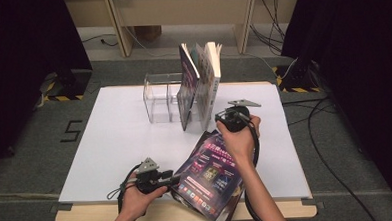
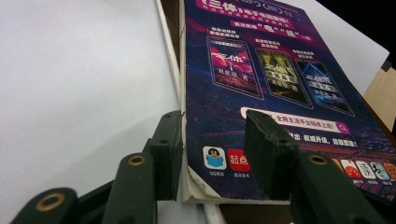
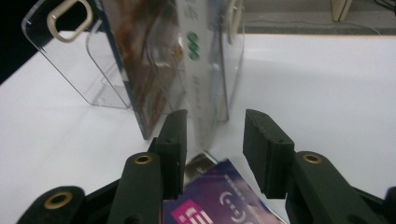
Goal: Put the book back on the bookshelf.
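Left forearm: we see it enter from the tabletop's near edge, left of centre, angled slightly right.
Left hand point(image 1: 136, 197): wrapped around its tool just over the near edge.
Left gripper point(image 1: 176, 179): we see it pointing right along the near edge, jaws parted with a gap between them.
Right forearm: rises from the near edge, right of centre, reaching toward the table's middle.
Right hand point(image 1: 239, 138): gripping from behind, knuckles up.
Right gripper point(image 3: 214, 140): aimed toward the far edge, jaws spread apart, nothing between them.
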The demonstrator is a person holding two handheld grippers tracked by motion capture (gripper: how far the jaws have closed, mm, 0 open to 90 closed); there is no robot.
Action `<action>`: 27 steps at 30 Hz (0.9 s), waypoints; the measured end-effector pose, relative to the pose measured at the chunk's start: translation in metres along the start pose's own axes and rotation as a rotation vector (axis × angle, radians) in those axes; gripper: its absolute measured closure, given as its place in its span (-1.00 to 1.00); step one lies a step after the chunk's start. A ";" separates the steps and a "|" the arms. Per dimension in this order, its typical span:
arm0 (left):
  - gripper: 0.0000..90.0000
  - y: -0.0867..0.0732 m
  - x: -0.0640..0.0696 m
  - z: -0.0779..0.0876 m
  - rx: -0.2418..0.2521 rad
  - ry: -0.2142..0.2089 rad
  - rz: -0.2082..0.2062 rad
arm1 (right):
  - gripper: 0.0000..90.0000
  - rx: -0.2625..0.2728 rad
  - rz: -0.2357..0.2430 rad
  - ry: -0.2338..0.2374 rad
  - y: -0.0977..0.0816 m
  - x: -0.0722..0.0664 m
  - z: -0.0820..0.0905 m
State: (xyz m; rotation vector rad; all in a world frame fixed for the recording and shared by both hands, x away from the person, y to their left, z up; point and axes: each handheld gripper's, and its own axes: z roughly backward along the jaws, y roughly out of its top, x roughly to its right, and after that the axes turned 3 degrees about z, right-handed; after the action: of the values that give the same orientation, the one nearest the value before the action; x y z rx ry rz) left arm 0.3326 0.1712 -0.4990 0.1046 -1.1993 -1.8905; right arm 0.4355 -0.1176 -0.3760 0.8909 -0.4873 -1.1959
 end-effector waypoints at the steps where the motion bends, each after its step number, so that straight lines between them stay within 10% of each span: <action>1: 0.26 0.000 -0.001 -0.001 -0.003 -0.007 0.008 | 0.35 -0.013 -0.005 0.002 -0.002 0.003 0.000; 12: 0.30 -0.004 -0.006 -0.003 -0.021 -0.025 0.074 | 0.38 -0.132 -0.039 -0.031 -0.033 0.032 -0.010; 27: 0.32 -0.005 -0.001 -0.001 -0.025 -0.006 0.045 | 0.53 -0.232 -0.081 -0.080 -0.060 0.063 -0.020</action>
State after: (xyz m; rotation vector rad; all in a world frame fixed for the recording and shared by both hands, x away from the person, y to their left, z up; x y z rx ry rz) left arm 0.3306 0.1718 -0.5043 0.0580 -1.1720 -1.8670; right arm 0.4354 -0.1762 -0.4439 0.6709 -0.3697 -1.3360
